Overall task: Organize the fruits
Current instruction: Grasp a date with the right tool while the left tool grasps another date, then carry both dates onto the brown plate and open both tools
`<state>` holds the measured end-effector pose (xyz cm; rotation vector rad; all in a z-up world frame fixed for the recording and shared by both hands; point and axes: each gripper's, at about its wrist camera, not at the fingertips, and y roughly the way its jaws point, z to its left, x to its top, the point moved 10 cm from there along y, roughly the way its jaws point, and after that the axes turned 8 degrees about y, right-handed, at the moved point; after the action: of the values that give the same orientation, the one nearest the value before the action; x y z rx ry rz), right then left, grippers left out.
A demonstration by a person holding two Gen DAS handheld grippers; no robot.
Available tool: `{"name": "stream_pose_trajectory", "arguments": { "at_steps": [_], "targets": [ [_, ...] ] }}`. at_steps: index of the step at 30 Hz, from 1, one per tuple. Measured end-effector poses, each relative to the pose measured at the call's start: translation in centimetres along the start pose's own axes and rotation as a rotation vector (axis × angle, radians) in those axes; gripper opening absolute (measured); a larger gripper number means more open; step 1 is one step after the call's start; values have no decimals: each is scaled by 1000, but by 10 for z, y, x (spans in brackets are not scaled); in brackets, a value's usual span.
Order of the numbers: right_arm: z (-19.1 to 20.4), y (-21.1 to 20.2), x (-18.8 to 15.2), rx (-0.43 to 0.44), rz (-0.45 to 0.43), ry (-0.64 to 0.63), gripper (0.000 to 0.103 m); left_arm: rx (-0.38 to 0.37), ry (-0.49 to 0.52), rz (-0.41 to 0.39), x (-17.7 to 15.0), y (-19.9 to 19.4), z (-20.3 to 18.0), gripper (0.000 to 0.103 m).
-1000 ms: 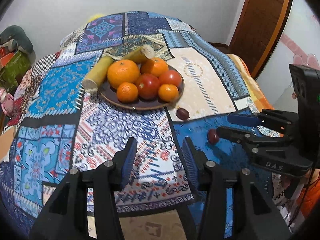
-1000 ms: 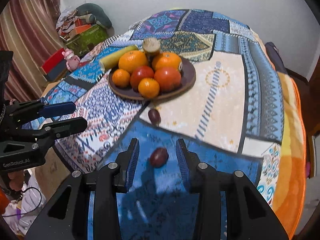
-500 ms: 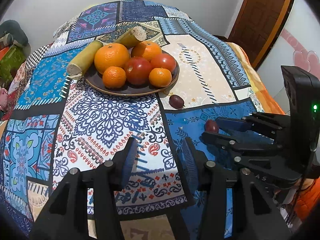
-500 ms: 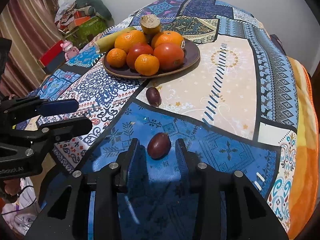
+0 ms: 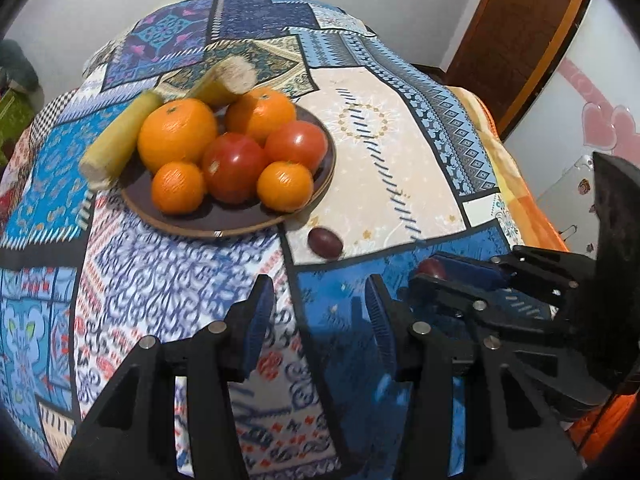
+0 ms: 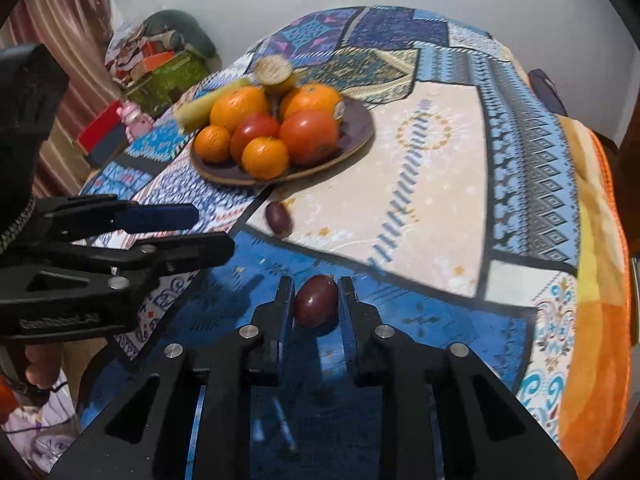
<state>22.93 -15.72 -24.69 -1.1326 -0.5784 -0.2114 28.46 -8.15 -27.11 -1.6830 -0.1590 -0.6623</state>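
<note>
- Left wrist view: left claw (image 5: 318,316) open, nothing between its jaws, over the patchwork cloth (image 5: 392,168). Brown plate (image 5: 224,224) ahead holds oranges and tomatoes; two pale yellow stalk pieces lean on its far rim. One dark plum (image 5: 325,243) lies on the cloth just beside the plate. At right, the right claw (image 5: 430,274) is clamped on a second plum (image 5: 431,268).
- Right wrist view: right claw (image 6: 316,300) has just closed; pads press both sides of the plum (image 6: 316,305), which rests on a blue patch. Other plum (image 6: 278,218) lies between it and the plate (image 6: 360,128). Left claw (image 6: 212,230) open at left.
</note>
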Motion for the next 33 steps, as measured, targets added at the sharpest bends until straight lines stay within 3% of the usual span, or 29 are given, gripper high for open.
{"name": "stream_pose_trajectory", "arguments": {
  "at_steps": [13,19,26,33],
  "targets": [
    [-16,-10,20,1,-47,26,20,32,41,42,19,38,-5,39],
    [-14,-7,21,9,-51,16,20,23,32,56,18,49,-4,24],
    [-10,-6,25,16,-54,15,20,9,38,43,18,45,-5,19],
    [-2,-10,35,21,-73,1,20,14,53,-12,20,15,-4,19]
  ]
}}
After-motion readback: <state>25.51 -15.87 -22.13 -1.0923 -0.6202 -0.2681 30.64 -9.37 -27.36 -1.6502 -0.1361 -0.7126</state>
